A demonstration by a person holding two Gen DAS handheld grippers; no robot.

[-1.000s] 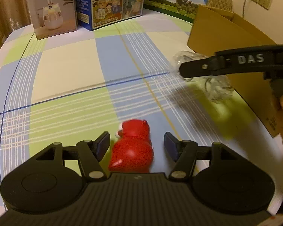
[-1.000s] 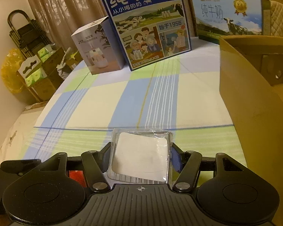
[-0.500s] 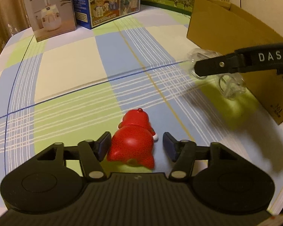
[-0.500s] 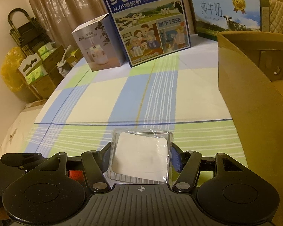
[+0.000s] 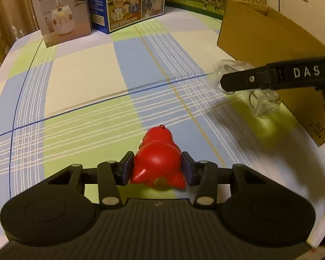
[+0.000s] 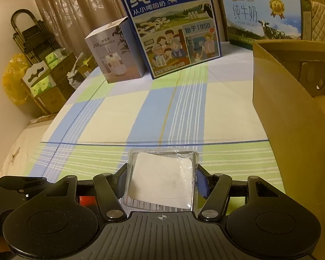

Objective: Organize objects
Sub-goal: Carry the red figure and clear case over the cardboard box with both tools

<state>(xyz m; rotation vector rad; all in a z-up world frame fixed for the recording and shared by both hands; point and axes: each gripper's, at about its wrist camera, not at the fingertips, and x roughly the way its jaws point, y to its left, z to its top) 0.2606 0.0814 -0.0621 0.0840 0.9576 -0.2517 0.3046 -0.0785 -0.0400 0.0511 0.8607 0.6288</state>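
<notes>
While both items were held for boxing: red toy [image 5: 158,164] pinched between left gripper [image 5: 157,168] jaws, near table's front edge. Clear case [image 6: 161,182] clamped by right gripper [image 6: 161,183], beside cardboard box [image 6: 292,112] at right edge, presumably destination.

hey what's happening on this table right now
A person is tidying with a handheld gripper in each hand. The left gripper is shut on a small red plastic toy figure on the checked tablecloth. The right gripper holds a clear square plastic case with a white insert beside the open brown cardboard box.
</notes>
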